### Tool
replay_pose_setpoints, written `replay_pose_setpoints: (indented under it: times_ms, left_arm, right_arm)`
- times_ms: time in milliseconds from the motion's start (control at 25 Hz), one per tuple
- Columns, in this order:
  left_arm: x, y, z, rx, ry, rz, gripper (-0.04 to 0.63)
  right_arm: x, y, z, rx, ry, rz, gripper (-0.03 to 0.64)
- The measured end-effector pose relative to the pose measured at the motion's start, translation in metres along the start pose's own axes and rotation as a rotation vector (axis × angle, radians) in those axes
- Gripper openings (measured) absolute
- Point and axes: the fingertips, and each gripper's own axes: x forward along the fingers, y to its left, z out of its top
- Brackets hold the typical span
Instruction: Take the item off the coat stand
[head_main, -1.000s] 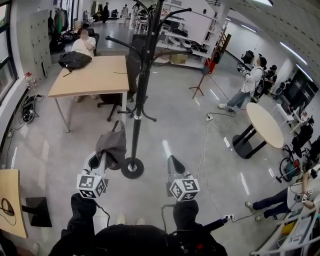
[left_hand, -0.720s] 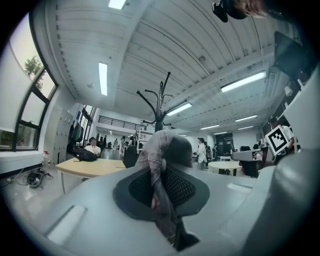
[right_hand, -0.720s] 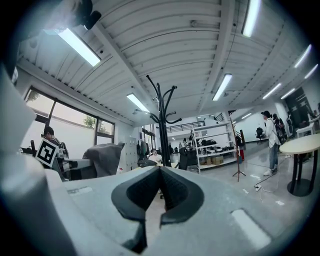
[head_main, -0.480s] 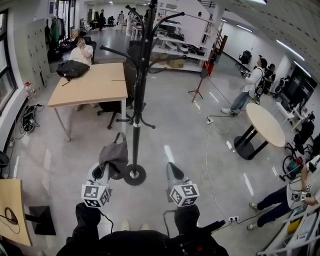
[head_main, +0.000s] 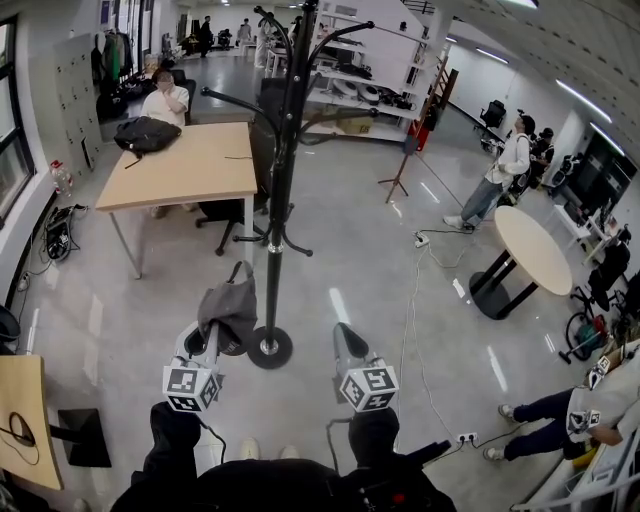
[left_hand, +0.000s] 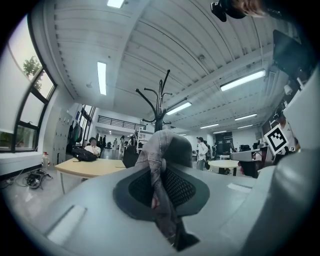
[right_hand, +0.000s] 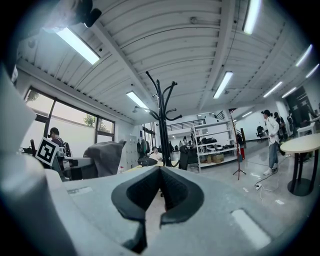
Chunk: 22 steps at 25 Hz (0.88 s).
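A grey fabric bag (head_main: 228, 305) hangs free of the black coat stand (head_main: 281, 190), pinched in my left gripper (head_main: 203, 337), which is shut on it. The left gripper view shows the bag's cloth (left_hand: 159, 160) squeezed between the dark pads of the left gripper (left_hand: 160, 186), with the coat stand (left_hand: 159, 102) behind it. My right gripper (head_main: 346, 338) is level beside the left one, right of the stand's round base (head_main: 268, 347). In the right gripper view the right gripper (right_hand: 161, 192) is shut with nothing in it, and the bag (right_hand: 105, 156) is at its left.
A wooden table (head_main: 185, 165) with a black bag (head_main: 147, 133) and a seated person (head_main: 165, 95) is at the back left. A round table (head_main: 532, 250) stands at the right, a cable (head_main: 408, 300) runs over the floor, and people (head_main: 505, 165) stand farther back.
The bag's strap now loops up above the cloth. Both grippers have hardly moved. The person at the lower right has shifted.
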Motion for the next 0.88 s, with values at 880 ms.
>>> replay_pose_setpoints:
  times_ms: [880]
  left_arm:
    - [0.0018, 0.0025, -0.0018, 0.003, 0.006, 0.002, 0.032]
  right_arm:
    - [0.0058, 0.0018, -0.001, 0.006, -0.002, 0.01, 0.002]
